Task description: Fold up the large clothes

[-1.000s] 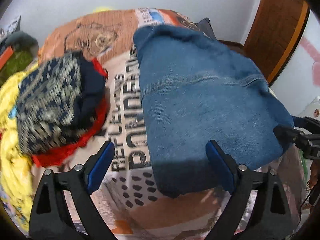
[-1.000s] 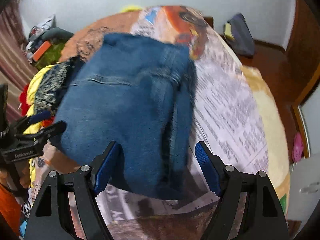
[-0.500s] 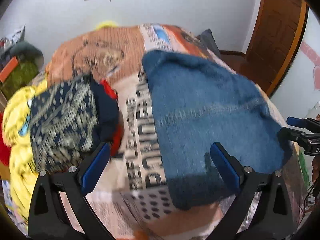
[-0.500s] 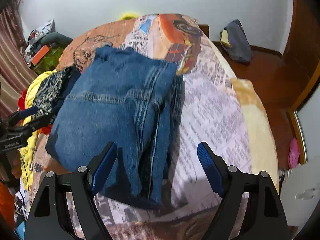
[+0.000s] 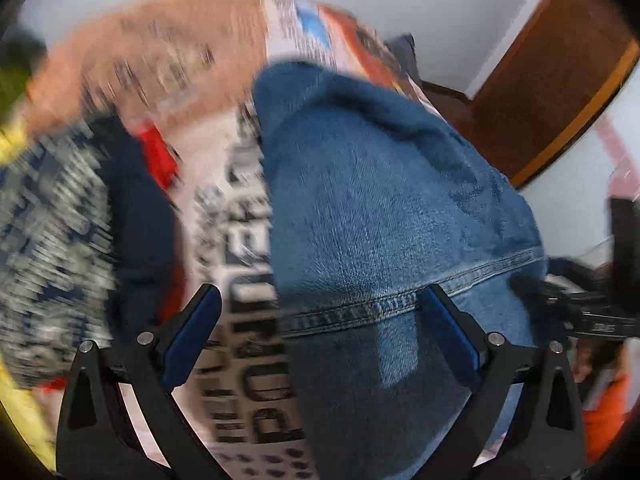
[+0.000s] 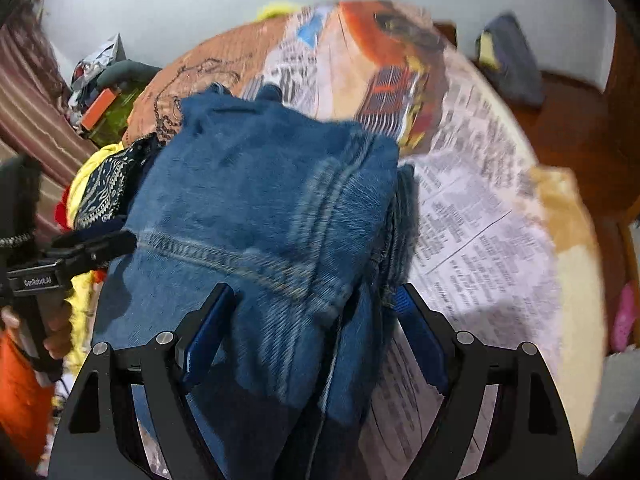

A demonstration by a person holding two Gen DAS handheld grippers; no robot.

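Note:
A folded pair of blue jeans (image 5: 384, 216) lies on a bed with a newspaper-print cover (image 5: 240, 216); it also shows in the right wrist view (image 6: 256, 208). My left gripper (image 5: 320, 332) is open, low over the jeans' left edge, its right finger over the denim. My right gripper (image 6: 316, 328) is open, with the jeans' near right edge and stacked layers between its fingers. The left gripper shows in the right wrist view (image 6: 92, 248) at the jeans' left side. The right gripper shows in the left wrist view (image 5: 560, 284) at the jeans' right side.
A pile of clothes lies left of the jeans: a dark patterned garment (image 5: 52, 232), red cloth (image 5: 158, 156) and yellow cloth (image 6: 86, 176). A dark bag (image 6: 508, 56) sits on the wooden floor beyond the bed. A wooden door (image 5: 560, 64) stands at the right.
Both grippers have moved forward and down onto the jeans, which now fill more of each view. The jeans have stayed in place.

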